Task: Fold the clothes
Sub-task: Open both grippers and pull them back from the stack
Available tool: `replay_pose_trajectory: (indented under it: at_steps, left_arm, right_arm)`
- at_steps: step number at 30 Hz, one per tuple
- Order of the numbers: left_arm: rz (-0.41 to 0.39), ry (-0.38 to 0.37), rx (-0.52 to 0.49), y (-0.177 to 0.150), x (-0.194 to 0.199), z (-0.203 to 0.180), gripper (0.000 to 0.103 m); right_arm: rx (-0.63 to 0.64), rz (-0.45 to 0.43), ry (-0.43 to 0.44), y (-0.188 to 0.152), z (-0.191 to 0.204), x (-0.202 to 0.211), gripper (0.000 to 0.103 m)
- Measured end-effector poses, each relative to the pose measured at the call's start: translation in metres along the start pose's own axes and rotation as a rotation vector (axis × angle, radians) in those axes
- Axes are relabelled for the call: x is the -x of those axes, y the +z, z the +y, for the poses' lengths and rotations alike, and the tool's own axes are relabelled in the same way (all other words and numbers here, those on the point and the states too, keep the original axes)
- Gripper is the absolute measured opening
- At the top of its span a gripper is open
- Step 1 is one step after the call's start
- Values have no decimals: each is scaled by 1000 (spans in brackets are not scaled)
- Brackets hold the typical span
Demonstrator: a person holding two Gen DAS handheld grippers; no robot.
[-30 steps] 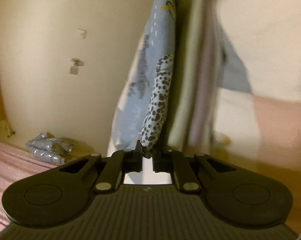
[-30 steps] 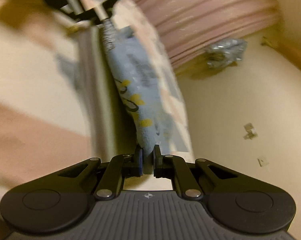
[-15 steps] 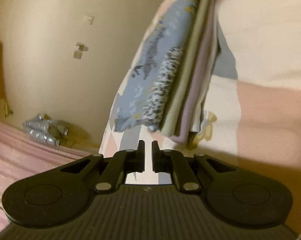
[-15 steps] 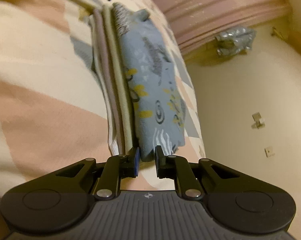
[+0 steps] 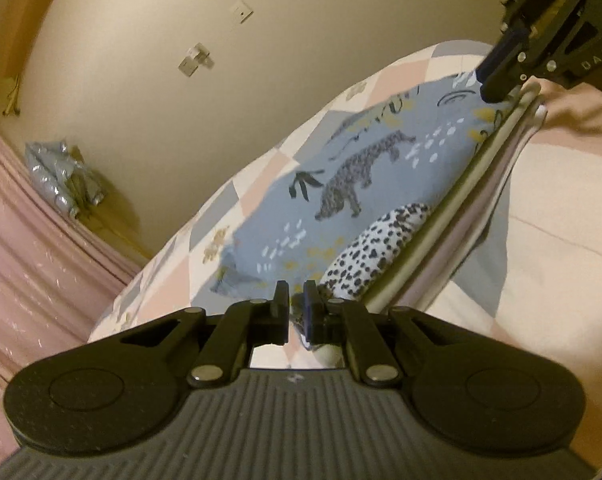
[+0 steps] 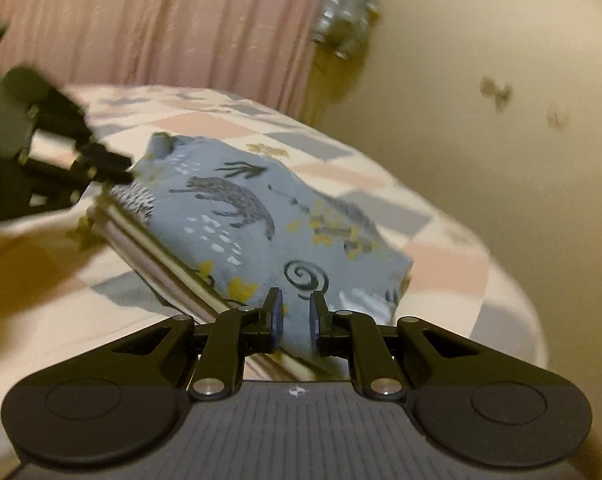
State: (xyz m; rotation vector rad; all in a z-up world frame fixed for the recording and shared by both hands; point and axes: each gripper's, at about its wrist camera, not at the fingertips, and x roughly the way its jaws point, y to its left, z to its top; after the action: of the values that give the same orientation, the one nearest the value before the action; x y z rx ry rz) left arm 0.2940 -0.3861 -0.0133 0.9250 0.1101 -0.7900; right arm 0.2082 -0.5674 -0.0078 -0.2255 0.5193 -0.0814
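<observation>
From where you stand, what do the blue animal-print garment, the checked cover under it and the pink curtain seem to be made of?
Garment: soft matte knit, probably cotton; it folds limply, printed, no sheen.
Cover: matte woven cloth, likely cotton bedding; flat checks, dull surface.
Curtain: thin, slightly glossy fabric, perhaps synthetic; the pleats glint.

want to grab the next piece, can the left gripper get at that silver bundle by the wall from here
Probably not as things stand: the left gripper sits at the folded blue garment on the bed, while the silver bundle lies apart across the floor.

The folded blue garment (image 5: 365,184) now lies on the stack, no longer hanging between the grippers. The left gripper (image 5: 296,300) and right gripper (image 6: 295,312) have both let go, jaws parted.
</observation>
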Motion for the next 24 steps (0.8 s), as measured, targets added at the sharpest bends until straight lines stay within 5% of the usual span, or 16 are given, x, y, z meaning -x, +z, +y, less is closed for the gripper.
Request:
replay_pose_trajectory:
  at_steps: [7, 13, 15, 18, 24]
  left_arm:
    - [-6, 21, 59, 0, -9, 20, 8]
    - [-4, 36, 227, -6, 16, 24, 13]
    - [21, 27, 297, -13, 21, 22, 14]
    - [63, 2, 385, -21, 27, 17, 21]
    - [133, -52, 483, -30, 26, 3, 22]
  right_arm:
    - [-95, -34, 2, 5, -9, 15, 16]
    - [-239, -36, 18, 1, 12, 31, 19]
    - [-261, -23, 23, -1, 21, 30, 20]
    - [-297, 18, 25, -4, 31, 26, 37]
    - [-357, 60, 18, -11, 35, 22, 39]
